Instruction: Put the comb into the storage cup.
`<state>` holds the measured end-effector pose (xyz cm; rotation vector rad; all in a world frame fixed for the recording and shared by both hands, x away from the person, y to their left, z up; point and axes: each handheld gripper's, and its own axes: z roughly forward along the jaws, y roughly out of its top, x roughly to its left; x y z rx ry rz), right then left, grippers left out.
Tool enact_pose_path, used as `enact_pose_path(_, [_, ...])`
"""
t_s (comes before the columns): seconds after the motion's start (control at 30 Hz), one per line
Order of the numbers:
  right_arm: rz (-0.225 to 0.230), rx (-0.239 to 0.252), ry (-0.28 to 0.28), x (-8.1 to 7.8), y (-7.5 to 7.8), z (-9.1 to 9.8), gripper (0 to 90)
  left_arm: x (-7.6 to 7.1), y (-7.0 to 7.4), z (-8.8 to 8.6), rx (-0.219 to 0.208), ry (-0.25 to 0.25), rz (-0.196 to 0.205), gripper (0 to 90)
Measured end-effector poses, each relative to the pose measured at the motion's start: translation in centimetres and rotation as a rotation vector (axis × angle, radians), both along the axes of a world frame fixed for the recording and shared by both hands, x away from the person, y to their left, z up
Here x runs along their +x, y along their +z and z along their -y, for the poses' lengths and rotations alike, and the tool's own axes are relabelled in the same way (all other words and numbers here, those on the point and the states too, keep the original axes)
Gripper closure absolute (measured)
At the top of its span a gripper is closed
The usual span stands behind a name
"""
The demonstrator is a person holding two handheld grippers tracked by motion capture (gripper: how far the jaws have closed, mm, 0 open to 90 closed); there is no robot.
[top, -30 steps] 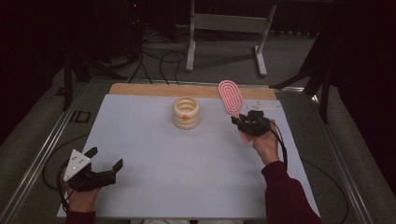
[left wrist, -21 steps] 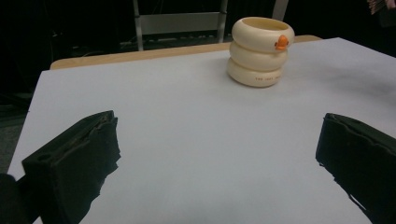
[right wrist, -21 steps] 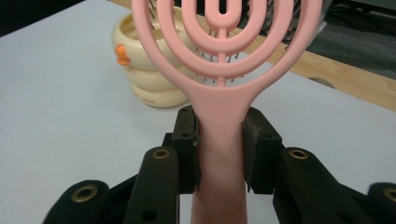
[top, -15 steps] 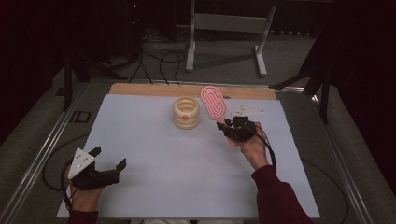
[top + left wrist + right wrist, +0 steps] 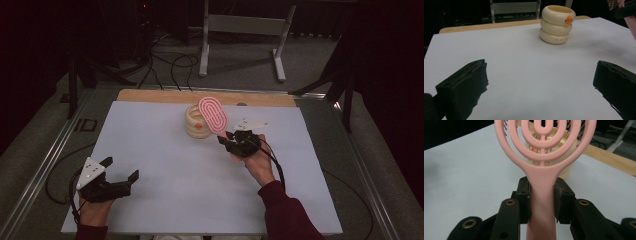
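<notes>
White sheeting covers the desk (image 5: pixel 165 165), with dark floor beyond. Nearest, the left claw (image 5: pixel 121 173) rests low, its jaws spread wide around nothing. Farther on, the right claw (image 5: pixel 226 139) pinches the pink hairbrush (image 5: pixel 213 114) by its handle, the head tilted just above the cream ringed holder (image 5: pixel 196 122) beyond it.

the right gripper (image 5: pixel 226 138) sits at mid-table, slightly right, its forearm reaching in from the near right; its jaws clamp a pink handle. the left gripper (image 5: pixel 120 170) rests near the left edge, jaws spread wide, holding nothing.
</notes>
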<state>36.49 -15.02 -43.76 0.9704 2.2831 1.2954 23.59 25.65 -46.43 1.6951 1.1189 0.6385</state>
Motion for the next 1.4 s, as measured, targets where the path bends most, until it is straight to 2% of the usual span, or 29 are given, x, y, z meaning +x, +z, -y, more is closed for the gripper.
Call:
enact_pose_path(0.43, [0.004, 0.012, 0.075, -0.7, -0.5, -3.5, 70.4, 0.4, 0.1, 0.7, 0.004, -0.010, -0.012, 0.0])
enact_pose_path(0.7, [0.004, 0.022, 0.104, -1.1, -0.9, -4.9, 70.4, 0.9, 0.3, 1.4, 0.008, -0.023, -0.018, 0.0])
enact_pose_path(0.77, [0.002, 0.021, 0.115, -1.3, -1.0, -5.3, 70.4, 1.1, 0.5, 1.6, 0.015, -0.014, -0.034, 0.0])
enact_pose_path(0.9, [0.001, 0.020, 0.129, -1.7, -1.0, -5.8, 70.4, 1.5, 0.6, 2.2, 0.013, -0.032, -0.053, 0.0])
enact_pose_path(1.07, [0.007, 0.019, 0.144, -2.1, -1.1, -6.2, 70.4, 1.8, 0.7, 3.0, 0.031, -0.053, -0.065, 0.0])
enact_pose_path(1.27, [0.013, 0.008, 0.156, -2.7, -1.1, -6.3, 70.4, 1.8, 1.2, 3.9, 0.024, -0.073, -0.052, 0.0])
enact_pose_path(1.4, [0.032, -0.021, 0.175, -3.2, -1.1, -6.3, 70.4, 2.1, 1.4, 4.7, 0.018, -0.093, -0.062, 0.0])
